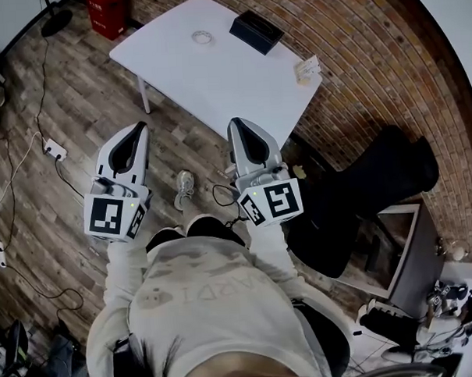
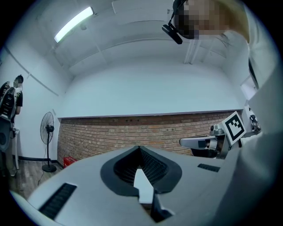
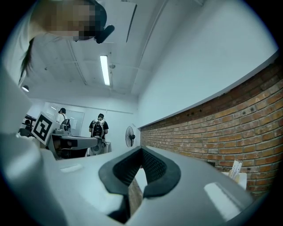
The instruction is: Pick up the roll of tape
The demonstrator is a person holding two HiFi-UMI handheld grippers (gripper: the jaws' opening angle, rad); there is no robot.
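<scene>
The roll of tape (image 1: 202, 38), a small pale ring, lies flat on the white table (image 1: 216, 83) near its far side. Both grippers are held over the wooden floor, short of the table's near edge and pointing toward it. My left gripper (image 1: 140, 127) is shut with nothing in it, its jaw tips meeting in the left gripper view (image 2: 139, 148). My right gripper (image 1: 237, 123) is also shut and empty, its tips together in the right gripper view (image 3: 141, 149). The tape does not show in either gripper view.
A black box (image 1: 256, 30) sits on the table right of the tape, and a small card holder (image 1: 307, 70) at the table's right corner. A brick wall (image 1: 372, 76) runs behind. A red crate (image 1: 107, 14), a power strip (image 1: 55, 149), cables and a black bag (image 1: 376, 185) lie on the floor.
</scene>
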